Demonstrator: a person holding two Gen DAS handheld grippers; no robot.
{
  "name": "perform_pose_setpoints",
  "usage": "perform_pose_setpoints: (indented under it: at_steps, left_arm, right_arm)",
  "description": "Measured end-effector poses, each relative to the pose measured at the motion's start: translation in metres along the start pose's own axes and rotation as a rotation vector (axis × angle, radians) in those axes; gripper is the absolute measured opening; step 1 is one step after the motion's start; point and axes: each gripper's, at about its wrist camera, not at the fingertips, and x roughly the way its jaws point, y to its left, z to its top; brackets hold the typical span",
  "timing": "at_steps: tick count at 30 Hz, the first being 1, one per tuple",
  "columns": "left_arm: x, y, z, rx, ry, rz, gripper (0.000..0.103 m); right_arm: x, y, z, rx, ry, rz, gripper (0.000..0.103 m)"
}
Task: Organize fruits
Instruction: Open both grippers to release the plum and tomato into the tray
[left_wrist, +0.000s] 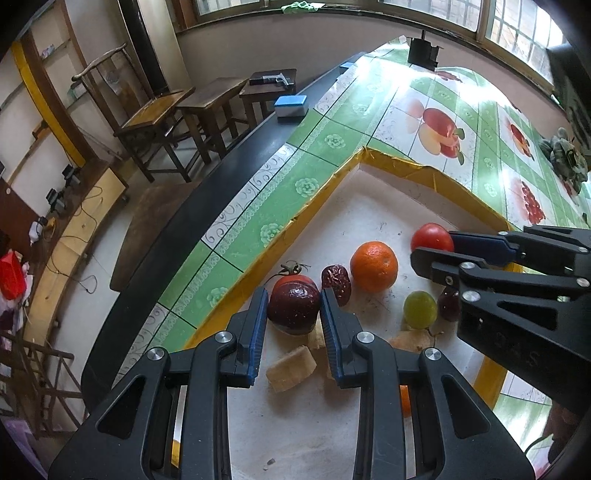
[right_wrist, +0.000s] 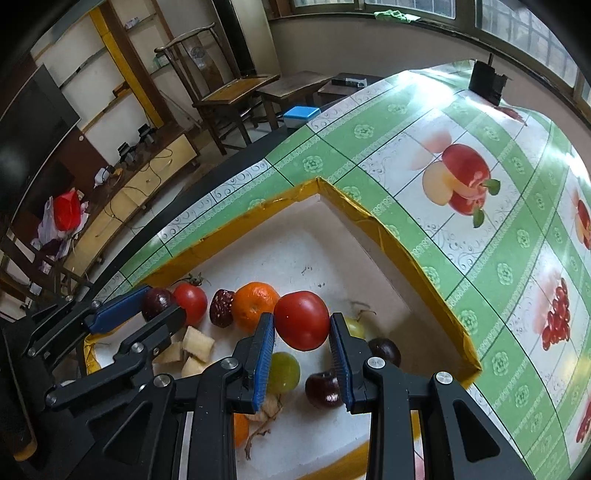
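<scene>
A white tray with a yellow rim lies on the fruit-print tablecloth and holds the fruit. My left gripper is shut on a dark purple plum, seen also in the right wrist view. My right gripper is shut on a red tomato, seen from the left wrist. A stemmed tomato, a red date, an orange, a green grape and pale fruit chunks lie in the tray.
Further dark fruits, a second grape and an orange piece lie near the right gripper. A blue-topped box sits at the table's dark edge. Wooden chairs and stools stand beyond it.
</scene>
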Motion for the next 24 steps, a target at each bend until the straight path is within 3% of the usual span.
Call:
perform_pose_setpoints:
  at_steps: [10, 19, 24]
  left_arm:
    - [0.002, -0.002, -0.001, 0.006, 0.013, -0.015, 0.028]
    - [0.004, -0.006, 0.002, 0.027, 0.015, -0.002, 0.028]
    - [0.004, -0.004, 0.002, 0.014, 0.021, 0.006, 0.029]
  right_arm:
    - [0.013, 0.002, -0.001, -0.012, 0.038, 0.002, 0.029]
    - [0.007, -0.004, -0.011, 0.052, 0.000, 0.026, 0.030]
    - [0.002, -0.008, -0.016, 0.095, -0.011, 0.069, 0.037]
